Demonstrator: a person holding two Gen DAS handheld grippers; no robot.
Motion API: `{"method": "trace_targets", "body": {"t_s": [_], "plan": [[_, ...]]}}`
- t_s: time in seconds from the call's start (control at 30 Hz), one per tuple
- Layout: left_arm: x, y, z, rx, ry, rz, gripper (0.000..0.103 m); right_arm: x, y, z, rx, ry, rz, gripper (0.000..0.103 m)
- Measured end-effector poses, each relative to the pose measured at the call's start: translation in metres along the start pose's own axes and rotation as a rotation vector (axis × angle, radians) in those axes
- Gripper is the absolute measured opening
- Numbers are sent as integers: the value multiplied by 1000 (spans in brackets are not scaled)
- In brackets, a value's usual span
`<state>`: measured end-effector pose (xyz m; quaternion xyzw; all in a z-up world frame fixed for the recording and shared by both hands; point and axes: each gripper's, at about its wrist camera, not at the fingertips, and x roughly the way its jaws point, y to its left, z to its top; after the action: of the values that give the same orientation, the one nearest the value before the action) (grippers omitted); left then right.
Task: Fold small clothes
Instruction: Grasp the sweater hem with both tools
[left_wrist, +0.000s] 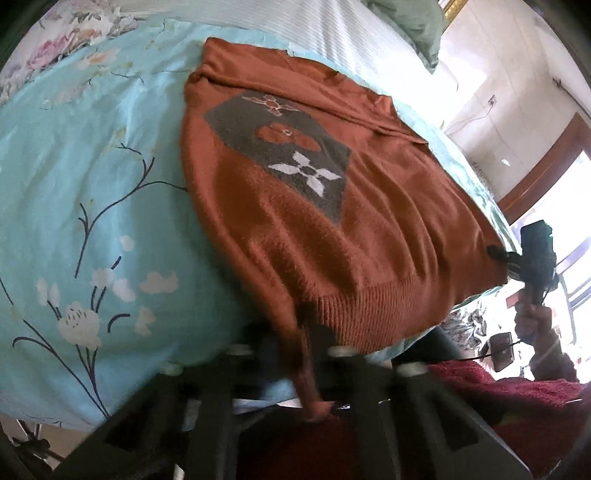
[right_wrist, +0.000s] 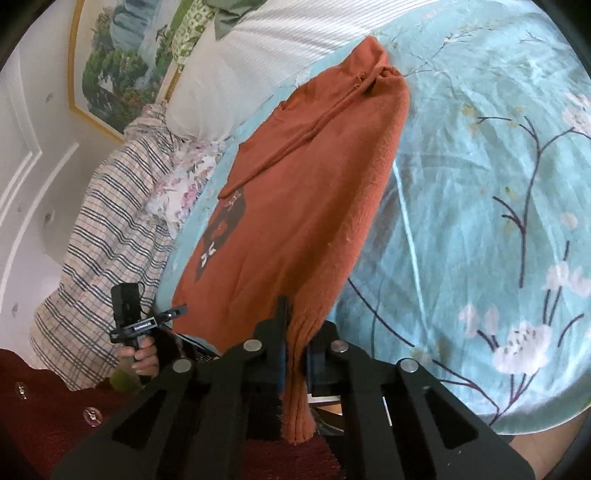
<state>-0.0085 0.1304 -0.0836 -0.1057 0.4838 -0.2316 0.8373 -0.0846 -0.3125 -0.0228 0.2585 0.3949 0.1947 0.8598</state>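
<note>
Left gripper (left_wrist: 308, 332), right gripper (right_wrist: 295, 347) each clamped on sweater (left_wrist: 369, 229) hem corners; bedspread (left_wrist: 92, 166) beside open.

The left hand-held gripper (left_wrist: 308, 332) sits at six o'clock in its own view, tilted downward, jaws pinched together on cloth. The right hand-held gripper (right_wrist: 295, 339) does likewise. Across at eight o'clock, a hand (right_wrist: 142, 356) grips the left handle.

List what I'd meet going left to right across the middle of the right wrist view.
Framed painting → plaid cloth → orange sweater → turquoise floral bedsheet.
</note>
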Motion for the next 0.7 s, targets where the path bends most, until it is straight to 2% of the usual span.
{"method": "trace_targets", "body": {"t_s": [0.23, 0.4, 0.5, 0.6, 0.7], "plan": [[-11, 4, -5, -44, -79, -25, 5, 2, -4, 2, 2, 12, 15, 8], [-26, 4, -2, -70, -129, -50, 4, -7, 1, 13, 19, -34, 107, 8], [-39, 2, 7, -92, -178, -95, 4, -11, 9, 27, 9, -73, 146, 8], [-51, -5, 24, -93, -237, -119, 4, -11, 19, 49, -23, -104, 137, 8], [-58, -16, 50, -56, -294, -78, 4, -9, 24, 79, -51, -148, 136, 8]]}}
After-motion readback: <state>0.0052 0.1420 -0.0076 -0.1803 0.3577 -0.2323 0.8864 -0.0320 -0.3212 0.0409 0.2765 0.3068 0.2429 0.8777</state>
